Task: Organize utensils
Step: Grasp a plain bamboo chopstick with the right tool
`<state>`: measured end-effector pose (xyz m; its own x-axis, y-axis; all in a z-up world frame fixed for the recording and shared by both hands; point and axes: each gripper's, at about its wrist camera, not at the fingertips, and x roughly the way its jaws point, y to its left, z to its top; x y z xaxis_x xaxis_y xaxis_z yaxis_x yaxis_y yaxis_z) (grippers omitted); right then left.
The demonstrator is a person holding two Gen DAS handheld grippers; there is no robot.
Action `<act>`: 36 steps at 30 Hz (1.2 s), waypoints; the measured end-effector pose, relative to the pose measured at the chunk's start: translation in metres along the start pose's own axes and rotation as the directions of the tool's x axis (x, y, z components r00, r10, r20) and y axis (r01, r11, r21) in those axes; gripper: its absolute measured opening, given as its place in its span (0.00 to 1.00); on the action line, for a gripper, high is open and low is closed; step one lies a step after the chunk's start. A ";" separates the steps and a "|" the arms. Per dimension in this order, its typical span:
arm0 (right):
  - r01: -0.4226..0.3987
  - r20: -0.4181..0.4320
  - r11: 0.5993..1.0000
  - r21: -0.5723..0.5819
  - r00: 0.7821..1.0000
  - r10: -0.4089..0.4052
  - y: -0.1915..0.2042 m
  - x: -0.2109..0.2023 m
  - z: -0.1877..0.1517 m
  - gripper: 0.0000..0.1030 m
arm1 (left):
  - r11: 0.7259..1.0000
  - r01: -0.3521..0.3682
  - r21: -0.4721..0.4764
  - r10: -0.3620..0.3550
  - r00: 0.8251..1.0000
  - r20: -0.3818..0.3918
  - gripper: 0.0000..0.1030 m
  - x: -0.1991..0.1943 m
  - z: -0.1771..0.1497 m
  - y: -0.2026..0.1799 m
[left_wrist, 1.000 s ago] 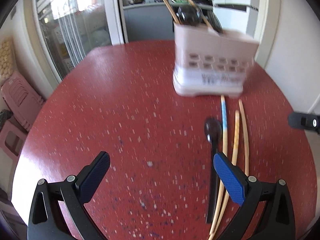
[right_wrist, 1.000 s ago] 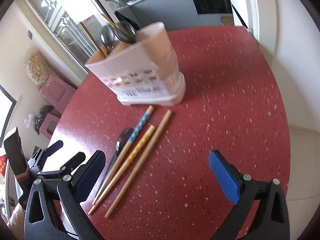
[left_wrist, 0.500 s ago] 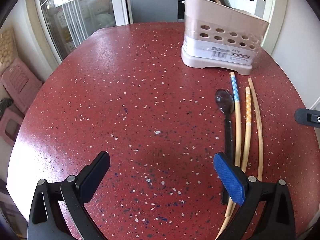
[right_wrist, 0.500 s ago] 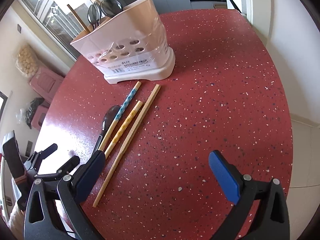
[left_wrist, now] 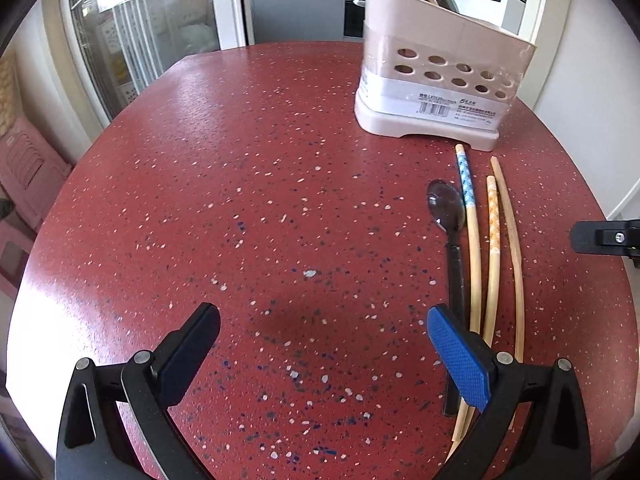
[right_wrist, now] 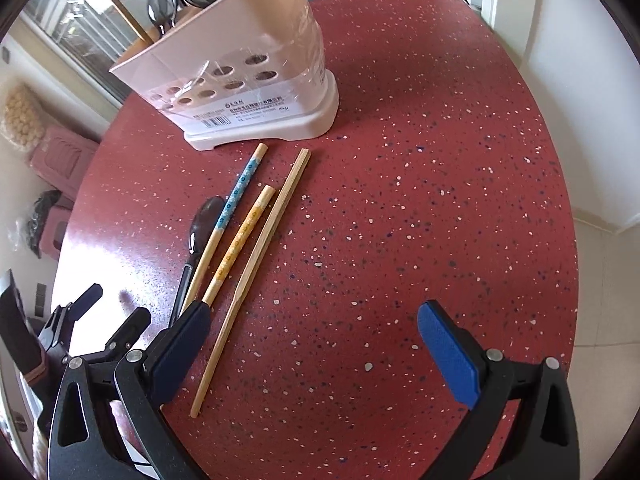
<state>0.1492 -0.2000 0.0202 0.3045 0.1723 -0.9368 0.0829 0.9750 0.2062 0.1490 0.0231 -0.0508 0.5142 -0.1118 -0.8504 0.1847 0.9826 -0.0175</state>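
Note:
A beige utensil holder with holes stands on the red speckled table; it also shows in the right wrist view, with spoons and sticks in it. In front of it lie a dark spoon and three chopsticks: blue-patterned, orange-patterned and plain. They also show in the right wrist view: the spoon, blue chopstick, orange chopstick, plain chopstick. My left gripper is open and empty, left of the utensils' near ends. My right gripper is open and empty, right of them.
The left gripper shows at the lower left of the right wrist view. Part of the right gripper shows at the right edge of the left wrist view. White walls stand to the right, pink stools on the left floor.
Both grippers have drawn closer to the table and the loose utensils. The holder now stands still and sharp. Both grippers stay open.

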 end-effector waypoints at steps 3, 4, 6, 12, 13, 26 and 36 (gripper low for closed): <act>0.023 -0.024 1.000 0.010 0.999 -0.023 0.011 0.005 0.005 0.93 | 1.000 0.014 0.011 -0.014 1.000 0.001 1.00 0.001 0.005 -0.002; 0.033 -0.034 0.999 0.015 0.999 -0.032 0.015 0.008 0.007 0.90 | 1.000 0.019 0.014 -0.019 1.000 -0.002 1.00 0.001 0.006 -0.002; 0.042 -0.059 0.999 0.025 0.997 -0.041 0.022 0.014 0.010 0.84 | 0.999 0.028 0.025 -0.027 1.000 -0.008 1.00 0.003 0.010 -0.003; 0.084 -0.108 0.994 0.065 0.991 -0.077 0.036 0.034 0.019 0.69 | 0.997 0.075 0.020 -0.074 0.996 -0.042 1.00 0.014 0.014 -0.003; 0.084 -0.111 0.994 0.064 0.991 -0.077 0.038 0.036 0.019 0.68 | 0.997 0.080 0.019 -0.079 0.996 -0.046 1.00 0.016 0.014 -0.003; 0.231 -0.151 0.973 0.001 0.962 -0.228 0.083 0.061 0.037 0.59 | 0.994 0.103 0.037 -0.100 0.993 -0.059 1.00 0.026 0.016 -0.011; 0.209 -0.144 0.976 -0.063 0.966 -0.216 0.101 0.063 0.036 0.06 | 0.992 0.085 0.096 -0.078 0.994 -0.071 1.00 0.019 0.024 -0.029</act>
<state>0.2106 -0.0960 -0.0085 0.1398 -0.0240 -0.9899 0.0851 0.9963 -0.0121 0.1739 -0.0110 -0.0538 0.4372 -0.1773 -0.8817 0.3071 0.9509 -0.0389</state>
